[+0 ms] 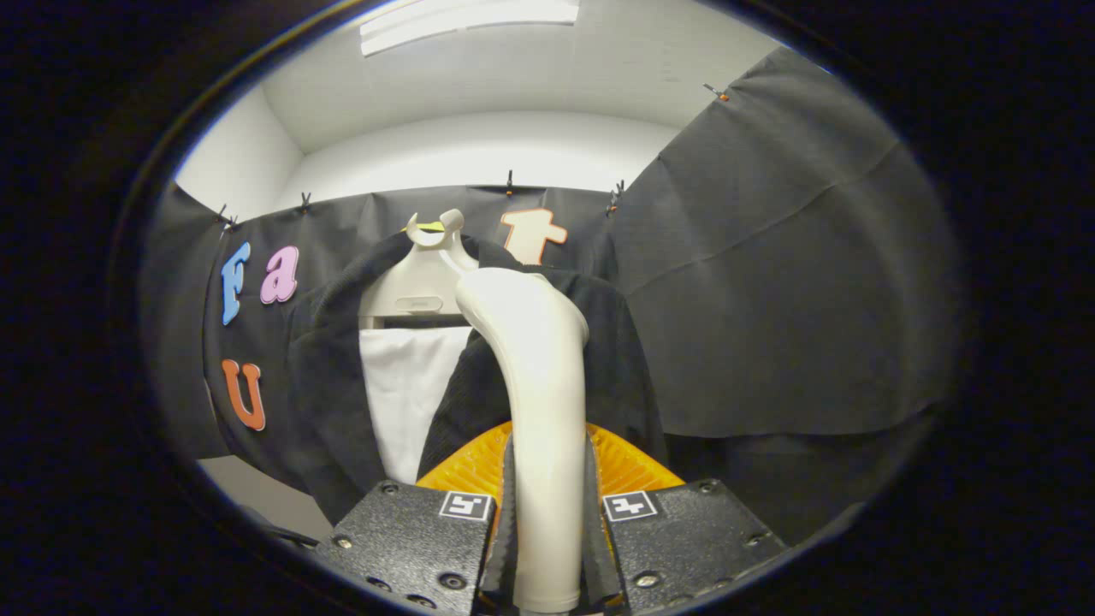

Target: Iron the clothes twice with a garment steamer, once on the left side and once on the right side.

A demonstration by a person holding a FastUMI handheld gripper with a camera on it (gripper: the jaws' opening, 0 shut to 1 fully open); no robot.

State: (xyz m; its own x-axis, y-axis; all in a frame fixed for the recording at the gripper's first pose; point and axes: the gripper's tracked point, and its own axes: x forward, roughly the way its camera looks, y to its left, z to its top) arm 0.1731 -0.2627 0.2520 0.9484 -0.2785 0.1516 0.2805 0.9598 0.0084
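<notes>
2 passes are asked; we cannot tell how many are done — our gripper point(547, 530) clamps the steamer point(537, 385), its head against the jacket point(334, 376) just below the hanger point(419, 287).

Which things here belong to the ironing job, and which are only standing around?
Job: steamer, clamped between the jaws of the gripper; dark jacket and white shirt just beyond it, on a hanger.
Around: ceiling light, clips on the booth wall.
</notes>
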